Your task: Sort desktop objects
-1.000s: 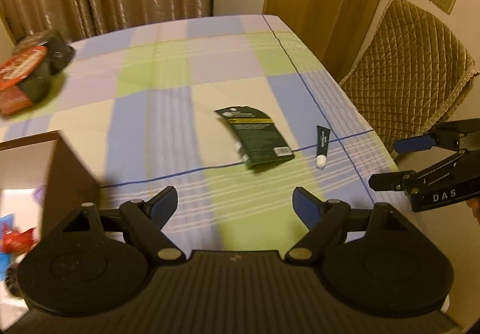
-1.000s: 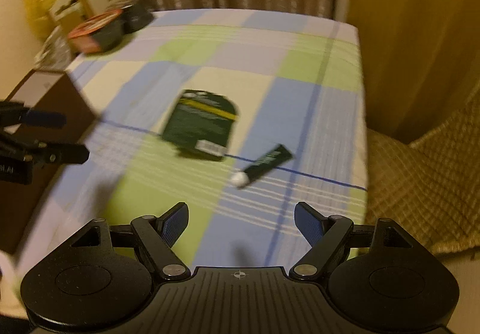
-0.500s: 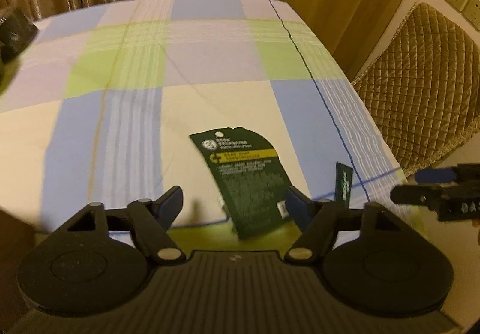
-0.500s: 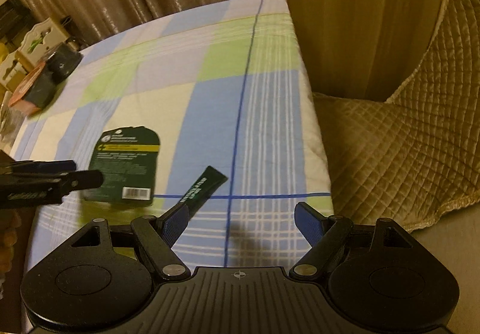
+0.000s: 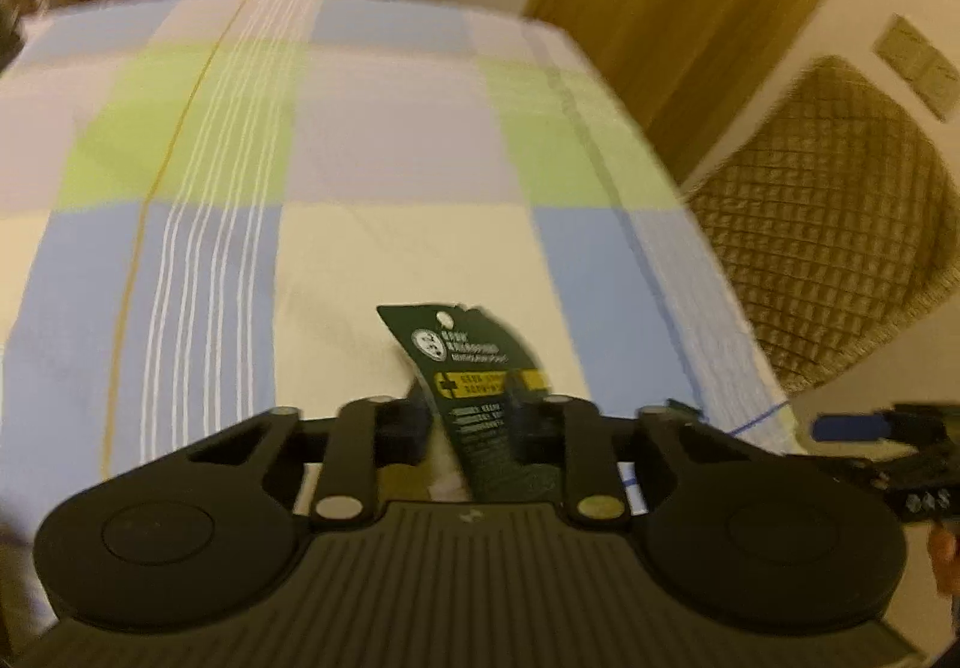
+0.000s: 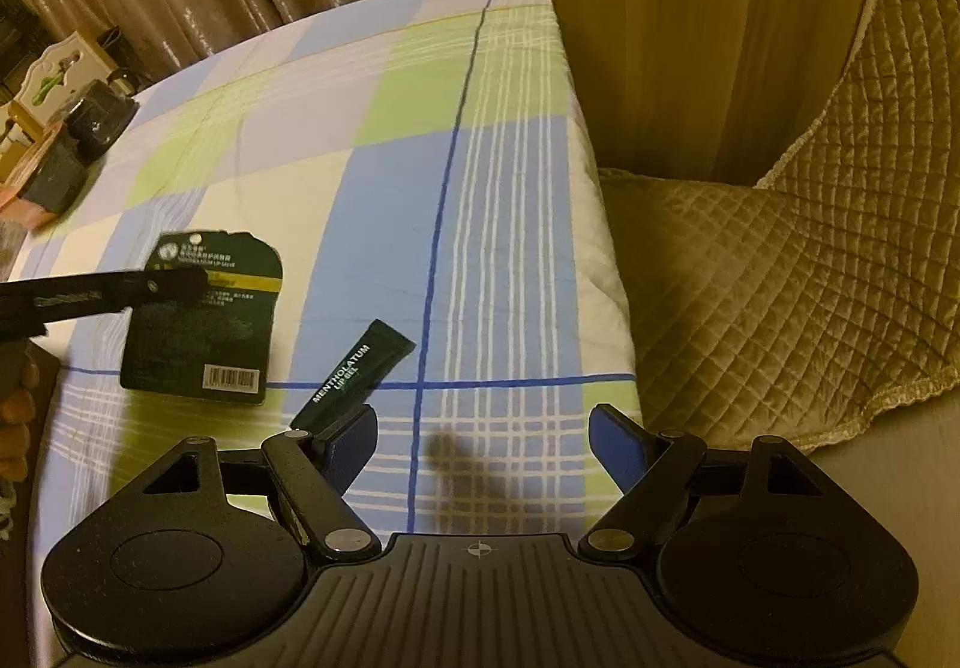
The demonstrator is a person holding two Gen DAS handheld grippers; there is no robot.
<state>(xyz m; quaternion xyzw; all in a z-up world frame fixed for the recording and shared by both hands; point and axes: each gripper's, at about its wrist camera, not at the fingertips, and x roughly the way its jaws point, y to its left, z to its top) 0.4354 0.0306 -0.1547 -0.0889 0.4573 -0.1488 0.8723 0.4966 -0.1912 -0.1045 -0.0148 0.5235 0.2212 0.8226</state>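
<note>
We note the left gripper fingers closed on the green card. Right gripper fingers open; lip-gel tube at eleven o'clock, near the bench edge; quilted chair beyond.

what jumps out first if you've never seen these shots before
The dark green card package catches the eye first: it stands tilted between the fingers of the left claw, which have closed in on it, over the checked tablecloth. Next is the green lip gel tube, lying flat by the blue line near the table's edge, just ahead of the open right claw. A quilted chair stands beside the table.
</note>
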